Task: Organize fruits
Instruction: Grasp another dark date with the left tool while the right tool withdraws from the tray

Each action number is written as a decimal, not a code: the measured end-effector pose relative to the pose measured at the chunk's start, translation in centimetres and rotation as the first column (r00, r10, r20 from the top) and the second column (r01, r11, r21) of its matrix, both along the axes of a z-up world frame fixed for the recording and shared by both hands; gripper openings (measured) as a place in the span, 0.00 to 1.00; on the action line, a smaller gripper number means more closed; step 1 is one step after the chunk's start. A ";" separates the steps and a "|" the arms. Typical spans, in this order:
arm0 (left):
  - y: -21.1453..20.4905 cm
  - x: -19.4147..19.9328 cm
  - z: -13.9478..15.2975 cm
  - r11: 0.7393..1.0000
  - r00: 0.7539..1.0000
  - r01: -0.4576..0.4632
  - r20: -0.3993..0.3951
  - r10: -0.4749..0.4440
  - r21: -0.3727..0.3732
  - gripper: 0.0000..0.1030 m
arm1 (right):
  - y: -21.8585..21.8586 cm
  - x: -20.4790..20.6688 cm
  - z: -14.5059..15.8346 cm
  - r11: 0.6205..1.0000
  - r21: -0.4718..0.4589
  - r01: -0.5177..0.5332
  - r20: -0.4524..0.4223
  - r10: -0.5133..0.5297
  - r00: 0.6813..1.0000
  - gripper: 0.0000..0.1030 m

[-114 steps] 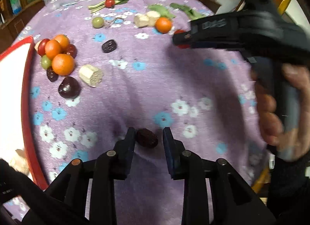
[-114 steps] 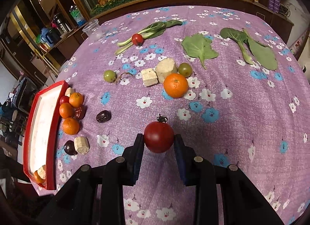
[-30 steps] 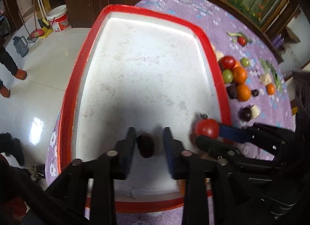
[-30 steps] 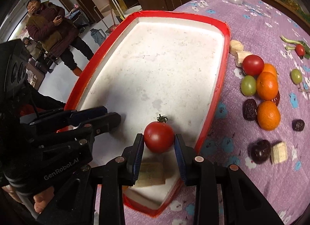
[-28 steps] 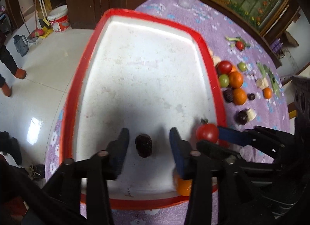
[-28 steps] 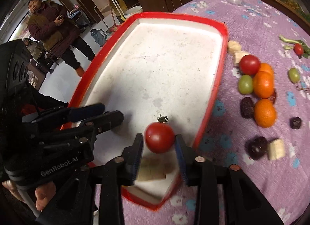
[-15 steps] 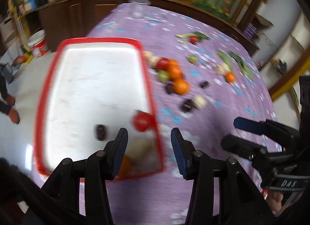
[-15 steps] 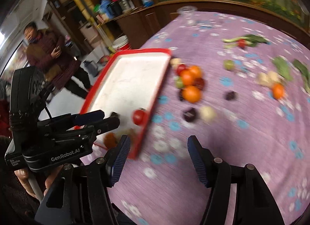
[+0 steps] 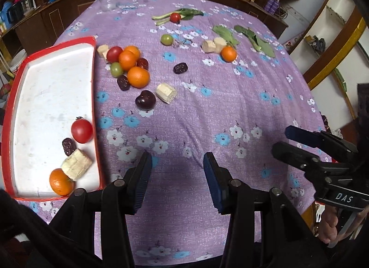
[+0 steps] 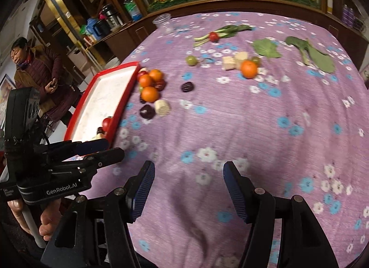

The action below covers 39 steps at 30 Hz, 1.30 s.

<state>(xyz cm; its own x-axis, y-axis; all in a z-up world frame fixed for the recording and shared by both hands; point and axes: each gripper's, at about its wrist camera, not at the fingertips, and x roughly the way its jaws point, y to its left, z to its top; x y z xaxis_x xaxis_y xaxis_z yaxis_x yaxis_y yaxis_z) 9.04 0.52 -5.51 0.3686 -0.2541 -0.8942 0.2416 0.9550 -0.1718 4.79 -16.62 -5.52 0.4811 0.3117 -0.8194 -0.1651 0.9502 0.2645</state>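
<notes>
Both grippers hang over bare purple tablecloth (image 9: 207,111), jaws apart and empty: the left gripper (image 9: 176,171), the right gripper (image 10: 186,185). Left of them, the red-rimmed tray (image 9: 95,97) holds a tomato (image 9: 81,131), date, orange and banana piece. Beyond them, loose fruit (image 9: 138,76) clusters beside the tray.

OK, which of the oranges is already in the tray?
The orange in the red tray's near corner, touching the pale cut chunk. The other four oranges lie on the purple cloth.
</notes>
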 end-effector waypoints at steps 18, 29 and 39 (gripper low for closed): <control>0.8 4.3 -1.6 0.998 0.999 -0.047 -0.022 0.048 0.034 0.43 | -2.9 2.7 -1.6 0.998 0.032 0.058 -0.034 -0.057 0.998 0.62; 1.2 8.2 -4.0 0.997 0.997 -0.058 -0.053 0.061 0.055 0.43 | -2.3 5.5 -3.6 0.998 0.032 0.060 -0.075 -0.058 0.996 0.62; 1.2 9.7 -5.0 0.997 0.996 -0.052 -0.065 0.055 0.055 0.36 | -1.8 6.8 -4.5 0.997 0.023 0.068 -0.093 -0.065 0.993 0.62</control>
